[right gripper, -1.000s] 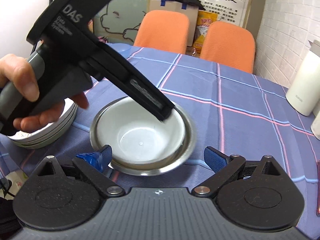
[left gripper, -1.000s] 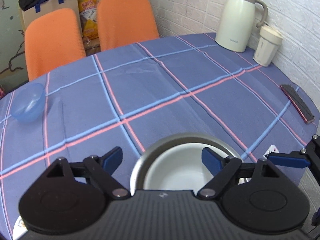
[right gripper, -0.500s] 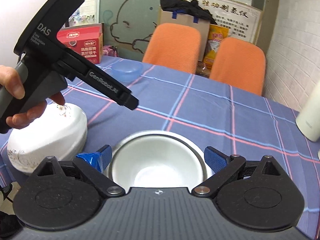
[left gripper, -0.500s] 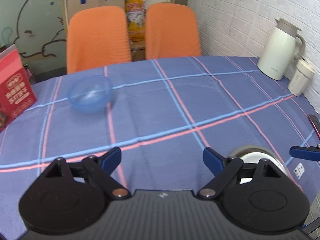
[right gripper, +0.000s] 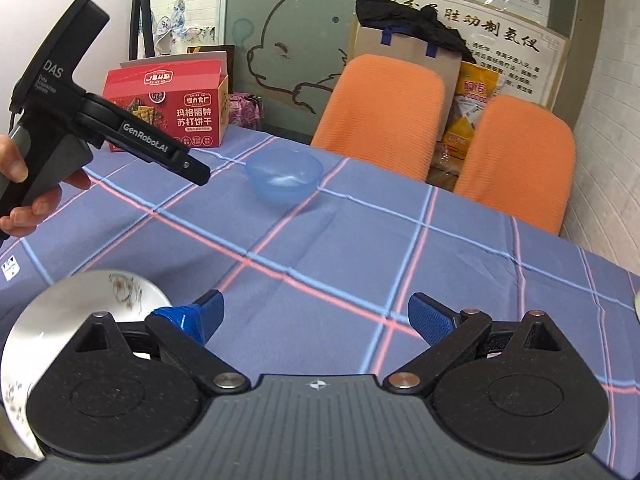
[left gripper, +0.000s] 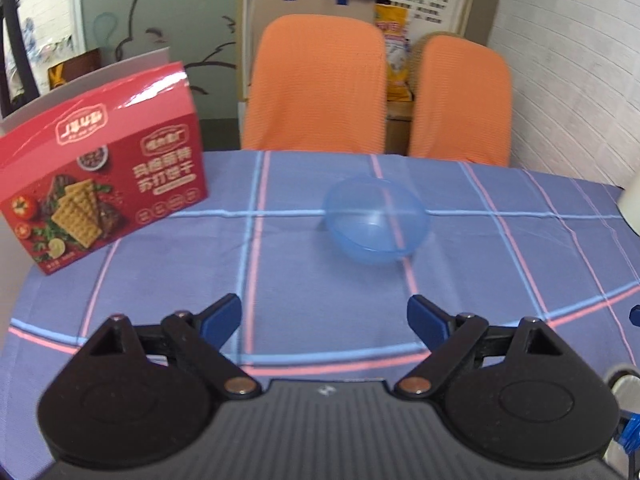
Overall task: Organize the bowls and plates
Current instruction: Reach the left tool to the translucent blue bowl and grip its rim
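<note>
A translucent blue bowl [left gripper: 376, 220] stands upright on the blue checked tablecloth, ahead of my left gripper [left gripper: 325, 322], which is open and empty above the cloth. The bowl also shows in the right wrist view [right gripper: 284, 178], far ahead and to the left. My right gripper [right gripper: 316, 320] is open and empty. A white patterned plate [right gripper: 84, 300] lies at its lower left, partly hidden by the gripper body. A sliver of the steel bowl's rim [left gripper: 620, 380] shows at the left wrist view's lower right. The left gripper's body [right gripper: 120, 136] shows held in a hand.
A red cracker box [left gripper: 100, 192] stands at the table's left, also in the right wrist view [right gripper: 168, 114]. Two orange chairs [left gripper: 316, 88] stand behind the far table edge. A white object [left gripper: 631, 204] sits at the right edge.
My left gripper swung left from the steel bowl to face the blue bowl and moved closer to it. My right gripper lifted its view off the steel bowl, which has left its view.
</note>
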### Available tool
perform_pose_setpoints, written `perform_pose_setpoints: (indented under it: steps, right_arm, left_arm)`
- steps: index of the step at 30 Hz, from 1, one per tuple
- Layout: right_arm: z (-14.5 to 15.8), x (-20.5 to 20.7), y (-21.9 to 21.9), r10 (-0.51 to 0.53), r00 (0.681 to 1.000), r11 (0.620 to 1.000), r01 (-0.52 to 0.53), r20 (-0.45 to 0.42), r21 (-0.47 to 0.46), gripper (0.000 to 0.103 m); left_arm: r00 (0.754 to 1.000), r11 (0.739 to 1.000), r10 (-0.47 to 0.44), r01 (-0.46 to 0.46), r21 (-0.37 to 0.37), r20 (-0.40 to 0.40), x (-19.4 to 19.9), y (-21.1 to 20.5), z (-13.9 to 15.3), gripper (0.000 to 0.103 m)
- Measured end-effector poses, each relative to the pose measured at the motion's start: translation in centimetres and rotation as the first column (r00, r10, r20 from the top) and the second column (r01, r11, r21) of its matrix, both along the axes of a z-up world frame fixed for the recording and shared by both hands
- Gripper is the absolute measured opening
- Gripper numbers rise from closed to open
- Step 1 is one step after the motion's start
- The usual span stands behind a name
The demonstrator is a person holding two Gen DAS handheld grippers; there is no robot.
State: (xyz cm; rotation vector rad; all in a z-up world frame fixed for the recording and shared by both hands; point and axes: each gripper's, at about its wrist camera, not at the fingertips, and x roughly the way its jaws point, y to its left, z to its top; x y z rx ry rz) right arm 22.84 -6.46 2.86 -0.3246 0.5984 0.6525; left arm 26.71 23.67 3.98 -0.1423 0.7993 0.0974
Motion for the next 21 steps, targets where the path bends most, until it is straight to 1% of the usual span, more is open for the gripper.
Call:
perform_pose_setpoints:
  steps: [3,5,9,11,14,17,21]
  right_arm:
    - [-0.2,1.5,1.5,0.019,1.000,1.000,-0.019,-0.017,-0.001,0.086]
    - [-0.2,2.6,2.6,0.029,0.999,1.000,-0.029,-0.029,-0.002,0.086]
    - [0.0,5.5,5.4,0.054,0.996,0.999,-0.054,-0.064,-0.003,0.086]
    - [0.0,7.4,7.1,0.061,0.995,0.998,-0.062,-0.076,-0.014,0.086]
    - [-0.6,10.1,9.4,0.057,0.993,0.998,-0.061,-0.105,-0.036,0.086]
    - [-2.0,12.3,10.8,0.035,0.990,0.997,-0.044,-0.137,-0.060,0.086]
    - [-4.1,13.7,11.7,0.037,0.985,0.996,-0.050,-0.169,-0.078,0.086]
  left_arm:
    - [1.000,1.000,0.018,-0.018,-0.017,-0.019,1.5,1.4,-0.8,0.090]
    - [0.999,0.999,0.016,-0.017,-0.033,-0.029,3.2,1.9,-1.0,0.090]
    - [1.000,0.996,-0.010,0.008,-0.092,-0.020,7.3,1.9,-0.2,0.090]
    - [0.999,0.994,-0.024,0.022,-0.109,-0.021,9.7,1.5,-0.1,0.094]
    - [0.997,0.989,-0.047,0.037,-0.140,-0.067,12.9,1.2,-1.3,0.094]
    - [0.994,0.992,-0.048,0.036,-0.118,-0.103,14.9,1.0,-2.9,0.094]
    - [0.991,0.993,-0.073,0.062,-0.099,-0.113,16.1,0.6,-4.0,0.094]
